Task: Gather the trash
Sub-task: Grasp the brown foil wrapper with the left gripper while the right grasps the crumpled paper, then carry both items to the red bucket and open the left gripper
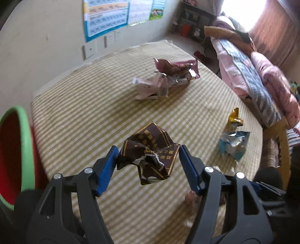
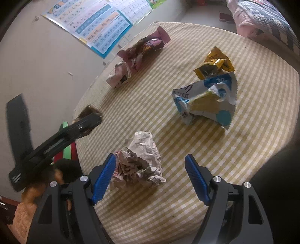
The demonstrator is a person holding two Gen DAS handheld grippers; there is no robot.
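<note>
Across the middle of both views spreads the worktop [image 1: 90,116], covered in a yellow-and-white checked cloth and set against a pale wall carrying a blue learning poster [image 1: 105,16]. Beyond its far right side stands a bed [image 1: 262,78] heaped with pink and striped bedding. Off the worktop's left edge sits a bin [image 1: 24,142] with a green rim and red inside, only partly in frame.

Toward the far side of the worktop lies a pink snack bag [image 1: 176,69], torn open, touching a crumpled pale pink wrapper [image 1: 148,88] just in front of it. Near the right edge lies a blue-and-white packet [image 2: 206,99], flattened and creased, with a smaller yellow wrapper [image 2: 215,63] just beyond it, the two touching or nearly so.

The left gripper [image 1: 148,155] holds a crumpled brown wrapper [image 1: 151,148] with gold lettering between its blue pads, raised above the cloth; the jaws are only partly closed, each pad pressed against a side of the wrapper. From the right wrist view that same gripper shows as a dark blurred arm at the left, over the worktop's edge near the bin.

The right gripper [image 2: 150,167] is spread wide just above the worktop, around a ball of crumpled grey-white paper [image 2: 140,163]. Its left pad [image 2: 105,176] touches or nearly touches the ball, while the other pad stands clear of it.
</note>
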